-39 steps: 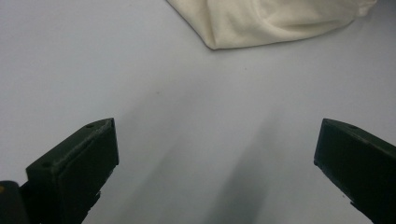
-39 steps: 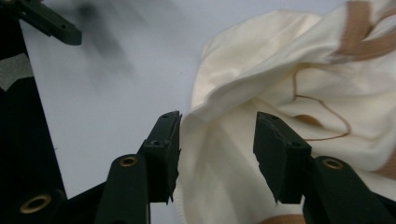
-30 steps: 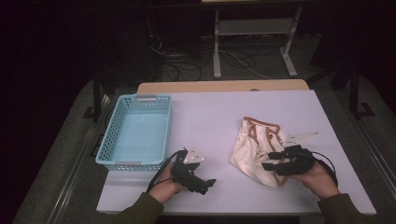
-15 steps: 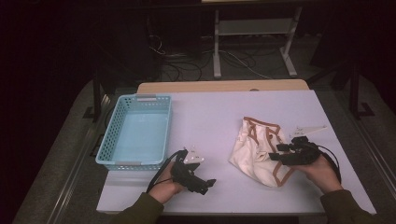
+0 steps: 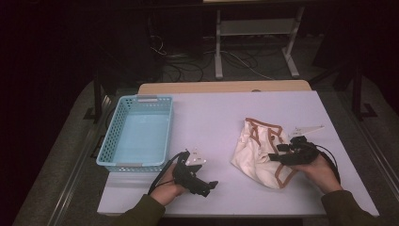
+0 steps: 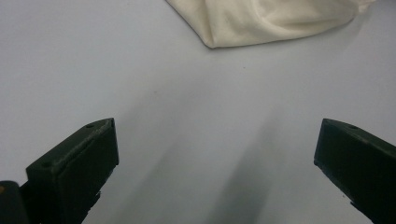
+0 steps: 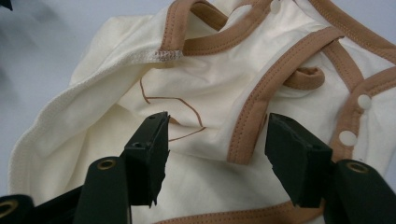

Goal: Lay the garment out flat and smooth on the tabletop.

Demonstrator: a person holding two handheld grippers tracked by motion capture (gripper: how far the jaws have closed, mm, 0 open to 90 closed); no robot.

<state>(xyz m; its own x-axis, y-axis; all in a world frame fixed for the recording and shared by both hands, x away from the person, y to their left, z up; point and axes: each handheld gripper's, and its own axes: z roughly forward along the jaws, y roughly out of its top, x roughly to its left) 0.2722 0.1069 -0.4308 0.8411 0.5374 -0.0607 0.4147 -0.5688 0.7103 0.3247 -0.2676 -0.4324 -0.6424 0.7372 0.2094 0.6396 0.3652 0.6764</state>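
The right gripper hangs over the garment, its jaws parted and just now widening, with a brown-trimmed fold lying between and just ahead of the tips, not pinched. The left gripper rests released on the table, jaws wide over bare surface, the garment's edge well ahead of them.

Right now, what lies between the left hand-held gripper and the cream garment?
Nothing: in the left gripper view, bare pale table runs from the open left hand-held gripper to the cream garment; the high view agrees.
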